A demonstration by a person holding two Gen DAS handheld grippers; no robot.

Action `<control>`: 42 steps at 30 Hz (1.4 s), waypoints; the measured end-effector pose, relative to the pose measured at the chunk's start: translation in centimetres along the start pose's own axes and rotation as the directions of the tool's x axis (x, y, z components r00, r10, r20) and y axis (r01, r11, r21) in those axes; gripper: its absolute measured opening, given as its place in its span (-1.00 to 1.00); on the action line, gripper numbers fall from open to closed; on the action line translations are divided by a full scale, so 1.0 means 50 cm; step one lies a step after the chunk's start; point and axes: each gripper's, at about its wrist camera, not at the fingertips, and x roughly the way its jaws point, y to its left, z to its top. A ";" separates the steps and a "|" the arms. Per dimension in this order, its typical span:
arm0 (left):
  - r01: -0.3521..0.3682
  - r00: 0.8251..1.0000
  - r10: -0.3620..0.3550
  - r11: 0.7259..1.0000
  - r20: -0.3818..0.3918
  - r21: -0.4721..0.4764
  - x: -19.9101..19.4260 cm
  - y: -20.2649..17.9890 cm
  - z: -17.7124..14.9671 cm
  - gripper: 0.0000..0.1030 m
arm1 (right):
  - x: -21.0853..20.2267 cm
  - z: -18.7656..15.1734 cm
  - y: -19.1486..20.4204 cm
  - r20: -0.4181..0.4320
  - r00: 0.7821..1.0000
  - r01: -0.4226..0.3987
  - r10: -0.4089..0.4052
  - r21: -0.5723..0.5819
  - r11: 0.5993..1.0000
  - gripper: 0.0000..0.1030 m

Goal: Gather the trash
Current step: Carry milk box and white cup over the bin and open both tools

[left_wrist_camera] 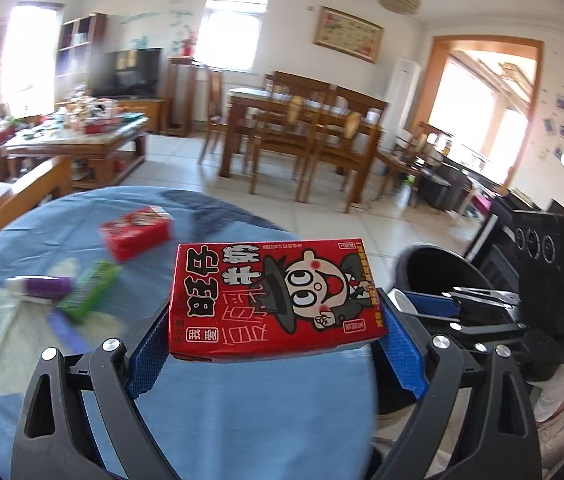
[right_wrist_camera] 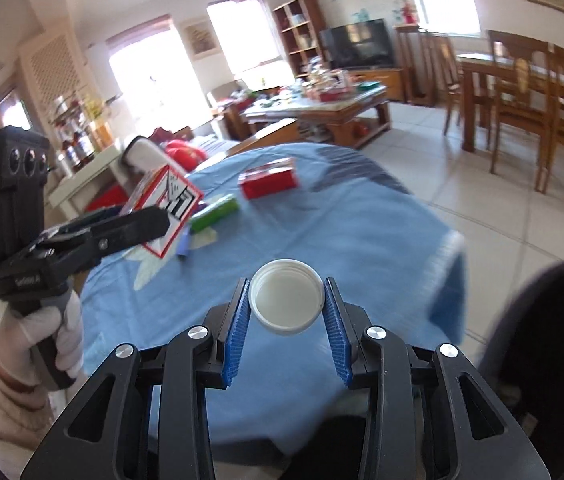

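Note:
My left gripper [left_wrist_camera: 278, 320] is shut on a red milk carton [left_wrist_camera: 276, 298] with a cartoon face, held above the blue tablecloth [left_wrist_camera: 242, 408]. In the right wrist view the same carton [right_wrist_camera: 166, 204] shows in the left gripper [right_wrist_camera: 150, 220]. My right gripper [right_wrist_camera: 287, 304] is shut on a white bottle cap [right_wrist_camera: 287, 302], open side up, above the cloth [right_wrist_camera: 362, 240]. A black trash bin [left_wrist_camera: 438, 276] stands right of the table, also in the right wrist view [right_wrist_camera: 546, 352]. The right gripper [left_wrist_camera: 434, 306] appears over the bin in the left wrist view.
On the cloth lie a second red carton [left_wrist_camera: 136, 232] [right_wrist_camera: 268, 180], a green pack [left_wrist_camera: 90, 290] [right_wrist_camera: 216, 210], a purple and white tube [left_wrist_camera: 38, 288] and a blue strip [right_wrist_camera: 184, 246]. A cluttered coffee table [left_wrist_camera: 78, 136] and dining set [left_wrist_camera: 302, 128] stand beyond.

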 end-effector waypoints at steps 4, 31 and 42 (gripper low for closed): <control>0.067 0.998 -0.066 0.997 -0.022 0.038 0.044 -0.075 -0.010 0.75 | -0.057 -0.032 -0.073 0.027 0.998 0.048 -0.050 0.062 0.997 -0.29; 0.330 0.926 -0.273 0.922 -0.260 0.205 0.287 -0.402 -0.090 0.75 | -0.277 -0.241 -0.452 0.081 0.959 0.218 -0.271 0.396 0.892 -0.29; 0.339 0.915 -0.266 0.914 -0.302 0.224 0.309 -0.418 -0.104 0.75 | -0.273 -0.253 -0.469 0.080 0.960 0.214 -0.268 0.408 0.887 -0.29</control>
